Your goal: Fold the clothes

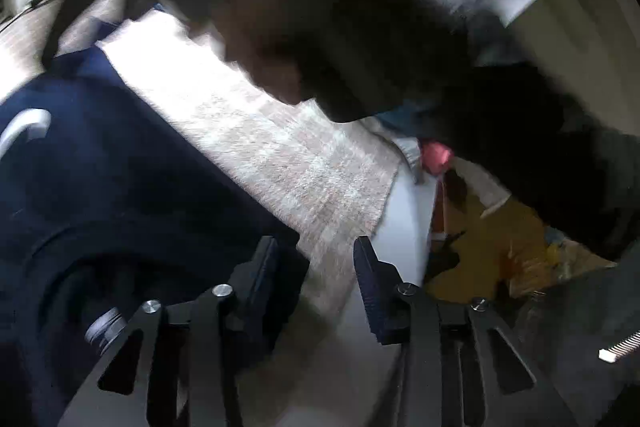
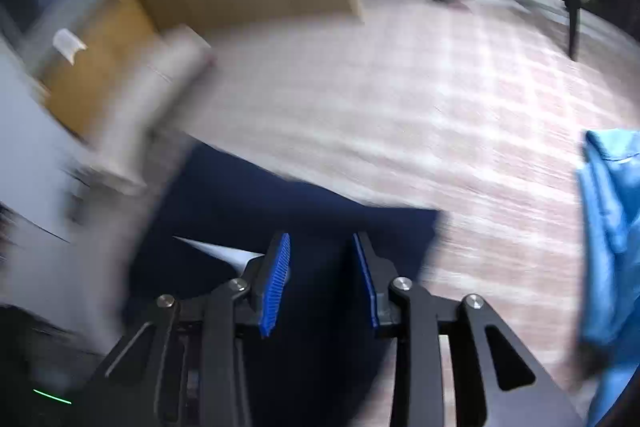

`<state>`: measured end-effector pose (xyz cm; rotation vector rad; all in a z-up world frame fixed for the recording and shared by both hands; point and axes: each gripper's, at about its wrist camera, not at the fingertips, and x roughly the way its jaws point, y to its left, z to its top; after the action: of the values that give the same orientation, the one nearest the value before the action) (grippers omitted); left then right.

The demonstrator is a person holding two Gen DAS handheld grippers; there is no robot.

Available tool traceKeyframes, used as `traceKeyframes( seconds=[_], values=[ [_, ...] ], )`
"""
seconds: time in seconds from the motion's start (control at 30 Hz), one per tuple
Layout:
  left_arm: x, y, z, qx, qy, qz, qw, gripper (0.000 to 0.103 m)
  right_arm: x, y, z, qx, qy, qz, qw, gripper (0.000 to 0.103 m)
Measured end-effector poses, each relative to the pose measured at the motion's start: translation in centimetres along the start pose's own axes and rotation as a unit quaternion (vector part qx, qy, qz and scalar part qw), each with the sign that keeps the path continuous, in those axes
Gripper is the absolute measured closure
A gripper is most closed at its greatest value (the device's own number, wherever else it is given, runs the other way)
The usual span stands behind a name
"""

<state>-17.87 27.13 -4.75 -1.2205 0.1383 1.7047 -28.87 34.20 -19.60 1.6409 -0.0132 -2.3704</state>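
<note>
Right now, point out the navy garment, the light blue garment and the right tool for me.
navy garment (image 2: 248,195): right wrist view, on its flat upper panel.
light blue garment (image 2: 612,227): right wrist view, on its bunched middle at the right edge.
right tool (image 2: 322,279): right wrist view, midway between its open fingertips.

Motion blur smears the rug (image 2: 400,115); the light-blue garment (image 2: 608,227) is cropped.

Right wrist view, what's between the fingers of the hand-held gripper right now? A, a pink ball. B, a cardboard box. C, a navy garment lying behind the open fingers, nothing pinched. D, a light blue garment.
C: the right hand-held gripper has its fingers apart with only the navy garment showing behind the gap, while the light blue garment lies off at the right edge.
</note>
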Motion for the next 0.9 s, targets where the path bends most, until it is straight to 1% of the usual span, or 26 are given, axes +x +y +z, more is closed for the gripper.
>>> traceKeyframes(
  seconds=[0.03, 0.07, 0.1, 0.13, 0.17, 0.2, 0.23, 0.3, 0.37, 0.43, 0.47, 0.5, 0.53, 0.57, 0.6, 0.67, 0.7, 0.73, 0.77, 0.8, 0.87, 0.9],
  values=[
    [-1.7, 0.6, -0.2, -0.004, -0.009, 0.009, 0.9999, 0.066, 0.2, -0.5, -0.2, -0.002, 0.009, -0.007, 1.000, 0.077],
    [-3.2, 1.4, -0.3, -0.010, -0.018, 0.019, 0.9996, 0.065, -0.6, -1.0, -0.4, 0.008, -0.001, 0.017, 1.000, 0.077],
    [-4.1, 3.3, 0.1, -0.025, -0.029, 0.033, 0.9987, 0.064, -1.7, -1.4, -0.5, 0.022, -0.019, 0.039, 0.999, 0.077],
    [-5.0, 5.2, 0.6, -0.039, -0.039, 0.048, 0.9973, 0.064, -2.9, -1.4, -0.3, 0.030, -0.045, 0.058, 0.997, 0.077],
    [-5.9, 7.2, 1.0, -0.054, -0.050, 0.062, 0.9954, 0.064, -4.0, -0.8, 0.1, 0.027, -0.071, 0.074, 0.994, 0.077],
    [-6.8, 9.1, 1.4, -0.069, -0.060, 0.076, 0.9929, 0.066, -4.3, 0.0, 0.7, 0.019, -0.083, 0.086, 0.993, 0.077],
    [-7.6, 11.0, 1.8, -0.084, -0.071, 0.090, 0.9899, 0.066, -4.3, 0.8, 1.3, 0.012, -0.089, 0.097, 0.991, 0.077],
    [-9.2, 14.8, 2.7, -0.113, -0.090, 0.116, 0.9827, 0.067, -3.4, 2.1, 2.3, -0.004, -0.084, 0.122, 0.989, 0.077],
    [-7.9, 17.3, 3.3, -0.132, -0.096, 0.090, 0.9824, 0.069, -2.1, 2.9, 2.2, -0.022, -0.064, 0.128, 0.989, 0.079],
    [-6.1, 19.3, 3.4, -0.144, -0.078, 0.097, 0.9817, 0.071, -0.6, 3.2, 2.1, -0.033, -0.051, 0.117, 0.991, 0.079],
    [-4.6, 19.6, 3.3, -0.144, -0.063, 0.116, 0.9808, 0.075, 0.0, 3.2, 2.1, -0.037, -0.046, 0.109, 0.992, 0.085],
    [-4.0, 20.1, 3.0, -0.139, -0.050, 0.133, 0.9801, 0.087, 0.5, 2.9, 2.0, -0.042, -0.043, 0.107, 0.992, 0.084],
    [-4.2, 20.3, 2.4, -0.130, -0.053, 0.139, 0.9803, 0.096, 0.5, 2.4, 1.7, -0.044, -0.046, 0.118, 0.991, 0.084],
    [-4.4, 20.5, 1.9, -0.124, -0.057, 0.144, 0.9802, 0.097, 0.3, 1.7, 1.4, -0.040, -0.046, 0.129, 0.990, 0.084],
    [-5.2, 20.8, 1.5, -0.134, -0.058, 0.148, 0.9782, 0.094, -0.3, 1.1, 1.1, -0.029, -0.051, 0.131, 0.990, 0.084],
    [-6.9, 21.2, 0.7, -0.153, -0.062, 0.158, 0.9736, 0.093, -2.1, -0.3, 0.6, -0.005, -0.072, 0.128, 0.989, 0.083],
    [-8.2, 21.3, 0.3, -0.152, -0.074, 0.176, 0.9698, 0.088, -3.0, -1.0, 0.1, 0.009, -0.086, 0.127, 0.988, 0.080],
    [-8.7, 21.3, -0.1, -0.151, -0.083, 0.183, 0.9678, 0.081, -3.7, -1.8, -0.3, 0.021, -0.098, 0.133, 0.986, 0.080],
    [-9.2, 21.5, -0.4, -0.151, -0.091, 0.191, 0.9658, 0.078, -4.2, -2.5, -0.6, 0.030, -0.106, 0.144, 0.984, 0.080],
    [-8.7, 22.2, -0.6, -0.156, -0.087, 0.195, 0.9645, 0.074, -4.0, -3.2, -0.8, 0.037, -0.104, 0.140, 0.984, 0.080],
    [-7.9, 23.6, -0.9, -0.166, -0.078, 0.203, 0.9618, 0.074, -2.1, -4.2, -0.7, 0.043, -0.073, 0.110, 0.990, 0.080],
    [-7.6, 24.1, -0.9, -0.172, -0.070, 0.211, 0.9598, 0.076, -1.1, -4.7, -0.6, 0.044, -0.056, 0.095, 0.993, 0.087]
  ],
)
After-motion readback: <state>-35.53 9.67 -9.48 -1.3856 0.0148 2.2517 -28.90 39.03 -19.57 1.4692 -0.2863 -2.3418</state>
